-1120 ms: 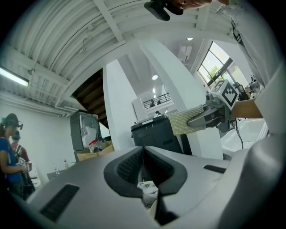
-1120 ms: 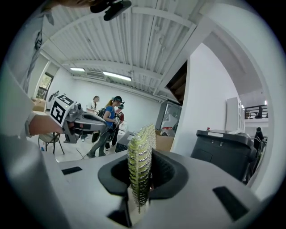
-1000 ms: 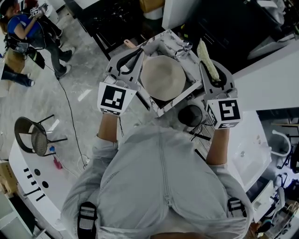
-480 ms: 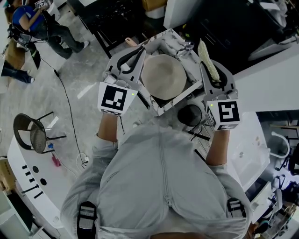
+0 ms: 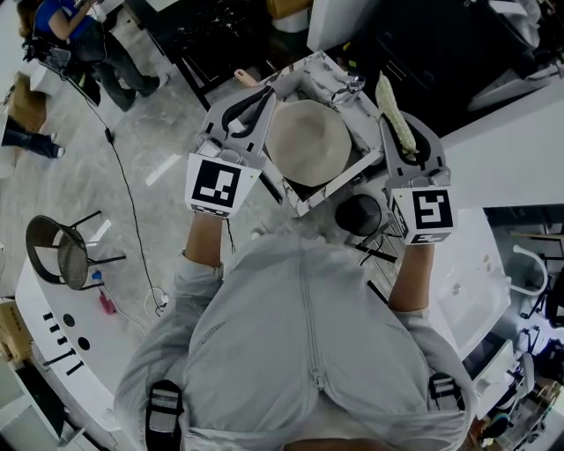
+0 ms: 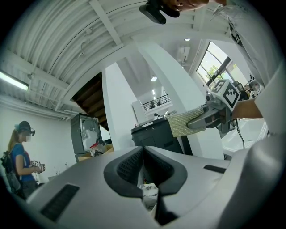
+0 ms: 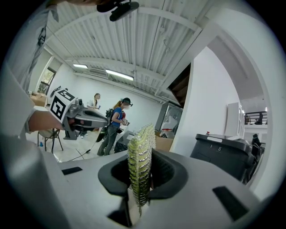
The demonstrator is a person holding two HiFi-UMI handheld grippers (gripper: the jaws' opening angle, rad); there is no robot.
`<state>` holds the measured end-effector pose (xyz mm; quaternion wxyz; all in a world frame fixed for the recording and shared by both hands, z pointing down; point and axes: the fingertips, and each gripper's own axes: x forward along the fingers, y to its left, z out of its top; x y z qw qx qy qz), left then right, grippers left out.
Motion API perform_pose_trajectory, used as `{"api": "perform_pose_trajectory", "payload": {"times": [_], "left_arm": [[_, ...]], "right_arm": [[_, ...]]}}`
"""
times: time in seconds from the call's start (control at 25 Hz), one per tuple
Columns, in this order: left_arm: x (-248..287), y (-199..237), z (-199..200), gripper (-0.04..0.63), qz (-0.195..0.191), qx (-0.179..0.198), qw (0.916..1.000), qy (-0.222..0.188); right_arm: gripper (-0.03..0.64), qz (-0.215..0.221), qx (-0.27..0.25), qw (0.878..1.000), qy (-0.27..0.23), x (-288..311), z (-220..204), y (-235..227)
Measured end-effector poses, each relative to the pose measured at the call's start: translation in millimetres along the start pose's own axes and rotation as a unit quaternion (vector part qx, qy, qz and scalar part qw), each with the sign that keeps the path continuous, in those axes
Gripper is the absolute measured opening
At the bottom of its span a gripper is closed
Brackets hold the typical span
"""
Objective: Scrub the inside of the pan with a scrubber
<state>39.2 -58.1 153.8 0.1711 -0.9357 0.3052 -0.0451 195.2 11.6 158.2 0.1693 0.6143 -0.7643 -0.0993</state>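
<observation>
The pan (image 5: 308, 141), round and pale beige, lies in a white basin (image 5: 345, 179) in front of me in the head view. My left gripper (image 5: 263, 97) is held up at the pan's left edge with its jaws shut and nothing between them (image 6: 143, 150). To the right of the pan, my right gripper (image 5: 386, 123) is shut on the scrubber (image 5: 394, 113), a yellow-green knitted pad that stands upright between the jaws (image 7: 140, 163). The scrubber (image 6: 185, 123) also shows in the left gripper view, clear of the pan.
A faucet (image 5: 348, 86) sits at the basin's far rim and a wooden handle (image 5: 243, 81) pokes out at its far left. A black round object (image 5: 359, 214) lies just before the basin. A person (image 5: 79, 26), a cable (image 5: 132, 211) and a chair (image 5: 62, 251) are on the floor to the left.
Both grippers stay almost still, the scrubber held as before. The person in the background has walked farther toward the top left.
</observation>
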Motion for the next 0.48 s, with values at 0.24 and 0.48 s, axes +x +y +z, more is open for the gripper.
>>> {"api": "perform_pose_trajectory", "payload": {"times": [0.24, 0.48], "left_arm": [[-2.8, -1.1, -2.2, 0.025, 0.001, 0.0, 1.0, 0.003], [-1.4, -2.0, -6.2, 0.025, -0.001, -0.001, 1.0, 0.01]], "right_arm": [[0.083, 0.0, -0.003, 1.0, 0.002, -0.8, -1.5, 1.2], [0.083, 0.002, -0.003, 1.0, 0.005, 1.4, -4.1, 1.3]]}}
